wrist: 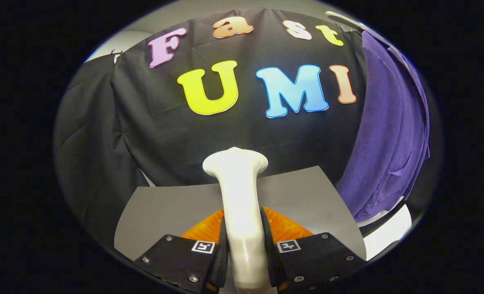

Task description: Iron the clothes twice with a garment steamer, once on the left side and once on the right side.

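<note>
Black cloth backs a grey table [164,204] where the gripper [244,245] clamps the white steamer [238,192], the purple garment [385,139] at two o'clock apparently not yet reached.

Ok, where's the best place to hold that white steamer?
Where it is held now: the gripper is shut on the garment steamer at its narrow handle, one finger each side. The handle is slim and straight there, while the flared head beyond the fingers stays free for the purple garment.

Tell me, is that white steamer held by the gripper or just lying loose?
Held. The gripper is shut on the white steamer: both fingers press its handle, and its head points toward the booth wall, left of the purple garment.
</note>
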Tool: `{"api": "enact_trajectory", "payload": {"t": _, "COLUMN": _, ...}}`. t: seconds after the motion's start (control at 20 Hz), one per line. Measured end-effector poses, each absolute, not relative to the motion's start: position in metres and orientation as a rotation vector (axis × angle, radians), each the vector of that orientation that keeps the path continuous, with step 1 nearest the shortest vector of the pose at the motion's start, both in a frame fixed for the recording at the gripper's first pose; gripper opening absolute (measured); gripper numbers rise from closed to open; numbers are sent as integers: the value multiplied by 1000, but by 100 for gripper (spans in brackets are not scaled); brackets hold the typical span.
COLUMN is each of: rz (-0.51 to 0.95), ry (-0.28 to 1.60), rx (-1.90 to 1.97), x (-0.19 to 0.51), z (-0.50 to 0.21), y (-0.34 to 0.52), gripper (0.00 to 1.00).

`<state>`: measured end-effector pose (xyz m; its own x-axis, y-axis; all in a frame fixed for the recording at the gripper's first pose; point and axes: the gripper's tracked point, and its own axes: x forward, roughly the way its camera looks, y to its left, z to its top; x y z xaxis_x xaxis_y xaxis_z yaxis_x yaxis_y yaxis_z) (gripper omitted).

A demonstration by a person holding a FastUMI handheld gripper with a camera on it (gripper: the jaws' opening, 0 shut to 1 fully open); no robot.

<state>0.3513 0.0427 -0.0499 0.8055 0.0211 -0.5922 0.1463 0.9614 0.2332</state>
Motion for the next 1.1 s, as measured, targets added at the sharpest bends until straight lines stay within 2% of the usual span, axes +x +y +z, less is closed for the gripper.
{"api": "enact_trajectory", "payload": {"t": 0.35, "rz": -72, "ry": 510, "rx": 220, "x": 271, "z": -22, "y": 17, "gripper": 40}}
{"api": "enact_trajectory", "payload": {"t": 1.1, "rz": -116, "ry": 317, "rx": 145, "x": 84, "z": -13, "y": -65, "gripper": 40}}
